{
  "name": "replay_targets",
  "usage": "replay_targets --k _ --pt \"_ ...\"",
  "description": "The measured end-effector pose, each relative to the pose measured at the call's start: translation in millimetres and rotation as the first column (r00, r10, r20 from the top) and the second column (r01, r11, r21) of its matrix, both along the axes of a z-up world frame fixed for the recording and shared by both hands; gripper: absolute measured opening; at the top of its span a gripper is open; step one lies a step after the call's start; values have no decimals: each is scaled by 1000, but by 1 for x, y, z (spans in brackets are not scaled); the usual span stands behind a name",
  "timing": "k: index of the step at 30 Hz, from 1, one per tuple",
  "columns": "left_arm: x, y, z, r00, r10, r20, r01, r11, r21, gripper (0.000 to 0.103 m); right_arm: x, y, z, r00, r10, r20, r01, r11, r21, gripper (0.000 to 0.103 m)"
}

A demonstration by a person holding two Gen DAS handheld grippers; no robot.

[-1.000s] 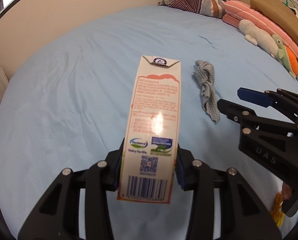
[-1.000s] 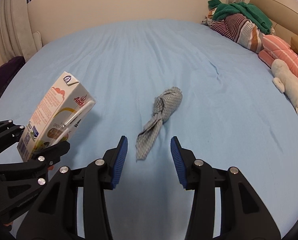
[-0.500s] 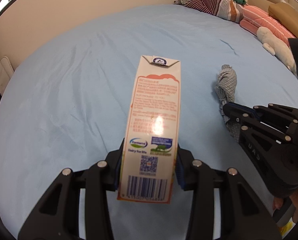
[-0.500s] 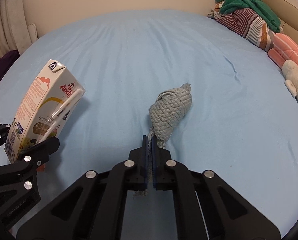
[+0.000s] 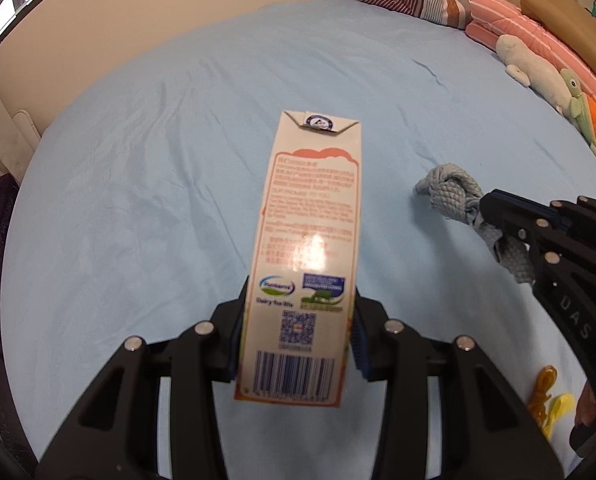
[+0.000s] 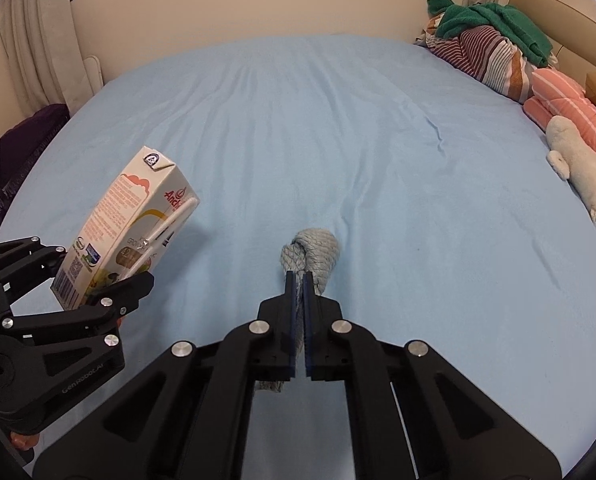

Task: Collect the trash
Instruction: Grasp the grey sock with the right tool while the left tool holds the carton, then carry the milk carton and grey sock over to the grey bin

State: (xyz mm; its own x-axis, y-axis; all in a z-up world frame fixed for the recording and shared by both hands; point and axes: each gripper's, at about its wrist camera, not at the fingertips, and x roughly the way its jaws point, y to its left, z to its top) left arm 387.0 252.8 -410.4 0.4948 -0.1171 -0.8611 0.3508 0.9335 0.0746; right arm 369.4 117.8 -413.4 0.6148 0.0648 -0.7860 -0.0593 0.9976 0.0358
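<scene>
The milk carton (image 5: 305, 256) sits clamped between the jaws of the left gripper (image 5: 298, 336), held above the blue bed sheet (image 5: 138, 200). From the right wrist view, the right gripper (image 6: 299, 292) is pinched tight on a knotted grey rag (image 6: 313, 252), lifted just off the sheet, beside the carton.

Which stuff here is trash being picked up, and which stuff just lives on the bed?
Trash being collected:
- milk carton, in the left claw
- knotted grey cloth, in the right claw

Just lying about:
- plush toys
- pile of clothes
- pink striped pillow
</scene>
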Motion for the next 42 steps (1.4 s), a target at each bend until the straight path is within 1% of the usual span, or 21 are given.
replay_targets --k 2,7,9,12,15,18,24,27,30,34,37,38,40,42 --pt "-14 2 9 1000 2 -8 -2 1000 12 42 -10 -4 12 1000 11 -1 -11 1000 5 2" --pt "-50 12 32 997 37 -61 -37 999 2 42 -51 0 48 999 50 -15 -50 999 -1 2" --pt "-66 18 45 995 61 -79 -60 998 6 42 -66 0 64 998 68 -19 -68 998 -3 2" --pt "-93 23 67 994 77 -82 -75 997 26 42 -91 6 90 995 92 -25 -92 996 -3 2" --pt "-119 32 93 990 101 -97 -101 995 14 42 -116 15 115 994 112 -20 -112 994 4 2" --pt "-149 46 121 986 137 -94 -134 990 31 42 -137 25 140 991 129 -20 -129 992 16 2" --pt "-203 72 180 976 204 -75 -205 979 5 42 -178 37 190 988 153 9 -153 987 50 2" --pt "-231 88 204 971 233 -60 -233 972 4 42 -198 51 213 979 204 26 -205 978 46 2" --pt "-263 105 225 959 281 -39 -281 960 9 42 -219 68 236 961 273 49 -275 961 36 2" --pt "-304 132 247 927 374 -30 -374 927 11 42 -251 101 260 925 372 82 -375 927 29 2" --pt "-336 156 259 888 460 -18 -460 888 16 42 -273 129 273 886 452 98 -457 889 27 2" --pt "-346 164 263 871 491 -14 -491 871 17 42 -280 140 276 870 483 100 -487 873 26 2" --pt "-370 184 270 828 560 -1 -560 828 26 42 -294 161 280 838 536 104 -541 841 23 2" --pt "-393 204 278 774 632 14 -633 774 29 42 -308 184 283 801 590 103 -595 804 25 2"
